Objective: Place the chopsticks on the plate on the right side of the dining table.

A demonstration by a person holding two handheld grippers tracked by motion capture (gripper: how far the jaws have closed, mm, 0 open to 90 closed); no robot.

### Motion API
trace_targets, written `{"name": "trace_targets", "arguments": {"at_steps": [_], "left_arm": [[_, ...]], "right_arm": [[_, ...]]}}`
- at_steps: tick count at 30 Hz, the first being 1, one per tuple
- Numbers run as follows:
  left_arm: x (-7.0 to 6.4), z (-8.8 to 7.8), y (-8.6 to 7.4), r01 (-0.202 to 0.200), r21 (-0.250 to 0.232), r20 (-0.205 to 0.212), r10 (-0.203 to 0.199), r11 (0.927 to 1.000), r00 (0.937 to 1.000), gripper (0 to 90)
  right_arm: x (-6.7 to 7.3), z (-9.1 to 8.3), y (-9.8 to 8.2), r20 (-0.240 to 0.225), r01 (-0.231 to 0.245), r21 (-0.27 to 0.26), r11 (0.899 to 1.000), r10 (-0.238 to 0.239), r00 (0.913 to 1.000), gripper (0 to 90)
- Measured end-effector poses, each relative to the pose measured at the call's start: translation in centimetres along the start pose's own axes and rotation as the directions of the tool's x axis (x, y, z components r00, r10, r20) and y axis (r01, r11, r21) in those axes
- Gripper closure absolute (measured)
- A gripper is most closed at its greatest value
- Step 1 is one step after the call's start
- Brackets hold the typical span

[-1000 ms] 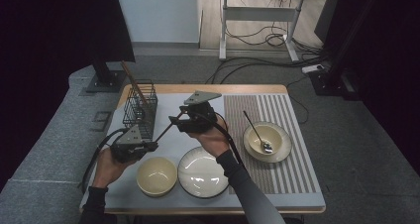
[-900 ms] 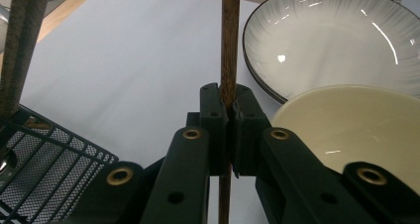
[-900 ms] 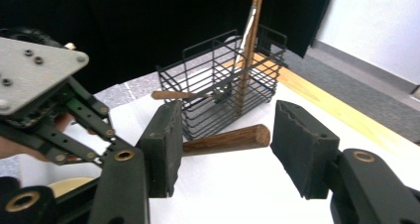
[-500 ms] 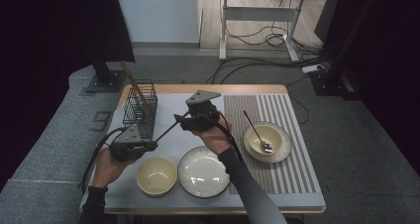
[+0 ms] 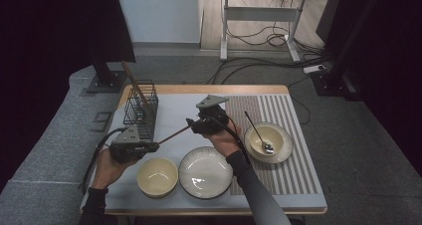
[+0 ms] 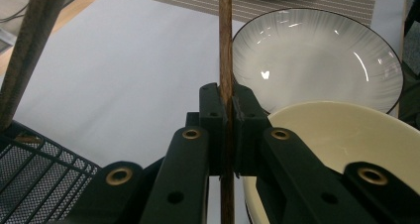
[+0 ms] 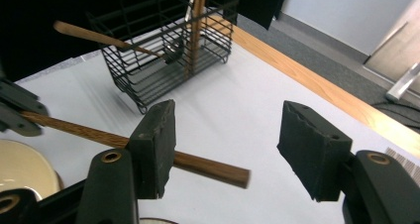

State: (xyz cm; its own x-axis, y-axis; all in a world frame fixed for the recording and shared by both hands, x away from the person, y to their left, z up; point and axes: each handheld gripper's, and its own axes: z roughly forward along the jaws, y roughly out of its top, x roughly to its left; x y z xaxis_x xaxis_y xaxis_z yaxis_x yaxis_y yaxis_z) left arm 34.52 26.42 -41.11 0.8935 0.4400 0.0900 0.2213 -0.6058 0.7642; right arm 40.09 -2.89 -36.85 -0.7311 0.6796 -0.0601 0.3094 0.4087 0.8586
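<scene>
While my left tongs (image 6: 225, 135) clamp one wooden stick (image 5: 171, 135), my right tongs (image 7: 225, 152) gape around its end; two sticks (image 5: 134, 85) stand in the basket (image 5: 141, 108).

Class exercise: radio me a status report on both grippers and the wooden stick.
Left gripper shut on stick. Right gripper open, jaws just opening, stick's end between them, unpressed. Cream bowl and plate close beneath; wire basket beside.

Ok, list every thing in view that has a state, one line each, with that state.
Left gripper: shut on the thin brown wooden stick.
Right gripper: fingers open, just opened wider, stick end between them, unpressed.
Black wire basket: upright, holding wooden utensils.
Cream round bowl: upright, empty.
White round ceramic plate: flat, empty.
Pale bowl on the striped mat: upright, holding a metal spoon.
</scene>
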Motion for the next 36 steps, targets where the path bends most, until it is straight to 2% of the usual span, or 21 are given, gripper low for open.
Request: {"name": "trace_targets", "arguments": {"at_steps": [7, 13, 18, 23, 26, 30, 36], "left_arm": [[-0.2, -0.2, 0.1, -0.012, -0.004, 0.012, 0.012, 0.9999, 0.9999, 85.1], [-0.1, -0.4, 0.0, -0.021, 0.003, 0.035, 0.021, 0.9998, 0.9992, 85.3], [-0.2, -0.6, -0.1, -0.029, 0.015, 0.051, 0.029, 0.9995, 0.9983, 85.3], [-0.2, -0.8, -0.4, -0.031, 0.022, 0.07, 0.03, 0.9993, 0.9971, 85.3], [-0.3, -0.6, -0.4, -0.034, 0.034, 0.086, 0.031, 0.9988, 0.9958, 85.3], [-0.5, -0.4, -0.2, -0.047, 0.046, 0.107, 0.042, 0.9979, 0.9934, 85.3], [-0.7, -0.1, 0.1, -0.057, 0.053, 0.132, 0.05, 0.997, 0.99, 85.3]], "right_arm": [[-0.7, 0.3, -1.3, 0.017, -0.026, 0.019, 0.999, 0.026, 0.9995, 39.8], [-0.7, 0.2, -1.8, 0.014, -0.019, 0.025, 1.0, 0.019, 0.9997, 40.3], [-0.7, -1.0, -1.5, 0.001, 0.009, 0.013, 1.0, -0.009, 1.0, 39.6], [-0.4, -2.1, -1.6, -0.043, 0.05, 0.021, 0.999, -0.049, 0.9979, 38.9], [-0.2, -2.6, -1.7, -0.083, 0.076, 0.023, 0.997, -0.074, 0.9938, 38.4], [0.2, -3.0, -1.9, -0.143, 0.113, 0.036, 0.993, -0.107, 0.984, 37.9], [1.0, -2.7, -2.1, -0.225, 0.168, 0.055, 0.984, -0.152, 0.9624, 37.6]]}}
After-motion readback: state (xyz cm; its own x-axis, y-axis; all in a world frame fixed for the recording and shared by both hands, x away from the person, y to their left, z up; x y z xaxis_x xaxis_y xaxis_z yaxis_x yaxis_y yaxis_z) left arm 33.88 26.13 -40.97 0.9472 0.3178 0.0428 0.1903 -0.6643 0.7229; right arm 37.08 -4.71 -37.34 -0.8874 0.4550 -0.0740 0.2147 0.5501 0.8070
